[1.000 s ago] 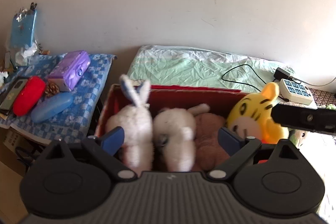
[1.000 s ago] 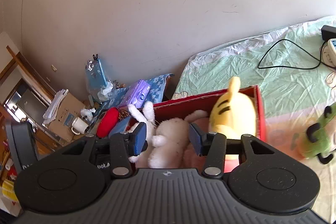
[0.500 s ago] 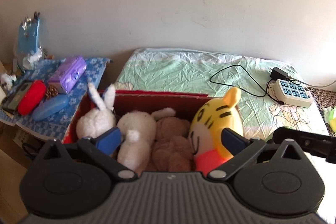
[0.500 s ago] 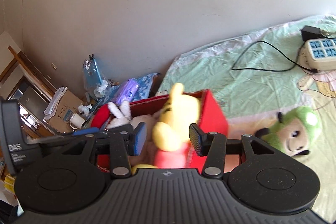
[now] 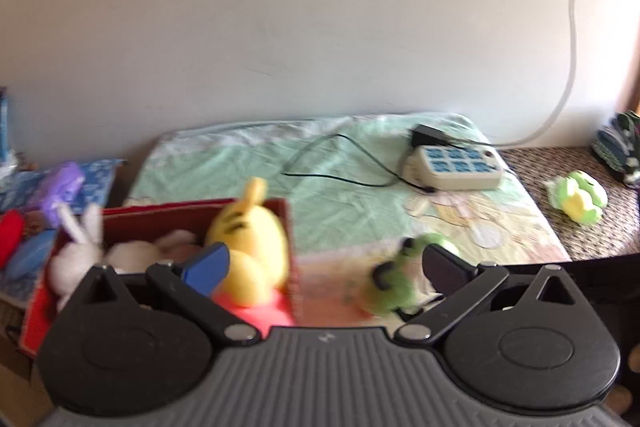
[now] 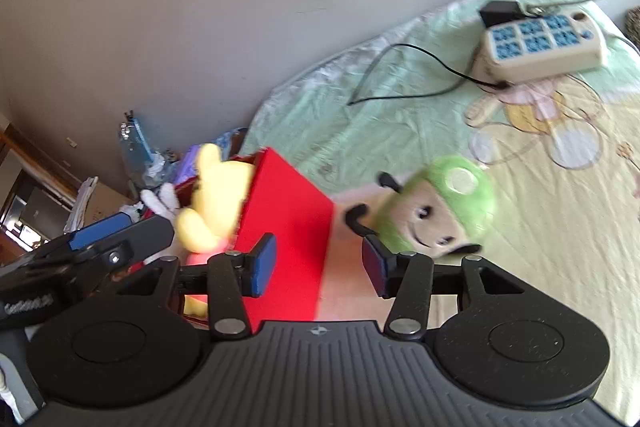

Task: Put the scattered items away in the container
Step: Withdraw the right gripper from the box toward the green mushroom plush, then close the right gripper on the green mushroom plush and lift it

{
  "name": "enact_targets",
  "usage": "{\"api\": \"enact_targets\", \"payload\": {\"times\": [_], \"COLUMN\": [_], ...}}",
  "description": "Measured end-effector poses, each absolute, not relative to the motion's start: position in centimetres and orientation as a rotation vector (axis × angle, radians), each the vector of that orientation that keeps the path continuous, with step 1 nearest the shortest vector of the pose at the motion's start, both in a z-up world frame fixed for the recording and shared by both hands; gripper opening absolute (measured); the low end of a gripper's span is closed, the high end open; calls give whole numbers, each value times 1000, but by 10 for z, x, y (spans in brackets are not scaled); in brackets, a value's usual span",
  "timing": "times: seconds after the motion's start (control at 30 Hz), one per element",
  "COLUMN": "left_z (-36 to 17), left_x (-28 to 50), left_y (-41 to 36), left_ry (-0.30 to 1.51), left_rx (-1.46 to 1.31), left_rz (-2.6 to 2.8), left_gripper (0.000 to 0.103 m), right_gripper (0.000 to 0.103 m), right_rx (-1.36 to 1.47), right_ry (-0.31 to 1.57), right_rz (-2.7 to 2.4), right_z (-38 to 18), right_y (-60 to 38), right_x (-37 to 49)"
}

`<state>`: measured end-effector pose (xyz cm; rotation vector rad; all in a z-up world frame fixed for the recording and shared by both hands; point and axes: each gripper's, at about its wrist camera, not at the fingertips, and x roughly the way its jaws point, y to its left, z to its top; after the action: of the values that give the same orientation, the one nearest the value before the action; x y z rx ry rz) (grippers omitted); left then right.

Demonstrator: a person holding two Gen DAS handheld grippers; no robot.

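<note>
A plain pale wall [image 5: 320, 27] backs the bed [image 5: 360, 195], whose green sheet carries a power strip [image 5: 456, 169] at its far right. We see the red box [image 6: 288, 239] of plush toys at the near left, a green plush [image 6: 436, 203] just right of it. Our left claw [image 5: 324, 265] gapes wide, empty; our right claw [image 6: 318, 269], half spread, has just widened slightly and grips nothing.

A green plush toy [image 6: 438, 205] lies on the bedsheet [image 6: 400, 115] just beside the red box [image 6: 288, 227] holding a yellow plush [image 6: 212, 203].
</note>
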<state>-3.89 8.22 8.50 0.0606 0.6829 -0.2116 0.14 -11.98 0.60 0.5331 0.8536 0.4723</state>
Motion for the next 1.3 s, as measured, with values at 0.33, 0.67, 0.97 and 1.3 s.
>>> {"api": "enact_targets", "payload": {"times": [0.33, 0.67, 0.97, 1.3], "left_z": [35, -8, -23, -32], "left_x": [-2, 51, 74, 96], "left_y": [32, 23, 24, 20], "left_ry": [786, 859, 909, 961], "left_rx": [68, -15, -5, -40], "left_rz": [-378, -295, -229, -210], "left_gripper": [102, 93, 75, 93], "right_gripper": [59, 61, 62, 79], "right_rx": [686, 874, 993, 936], "right_ry": [935, 977, 1009, 1033], "right_rz": [332, 305, 329, 342], "right_z": [-26, -72, -100, -102], "right_y": [-175, -199, -200, -179], "right_x": [3, 40, 74, 115]}}
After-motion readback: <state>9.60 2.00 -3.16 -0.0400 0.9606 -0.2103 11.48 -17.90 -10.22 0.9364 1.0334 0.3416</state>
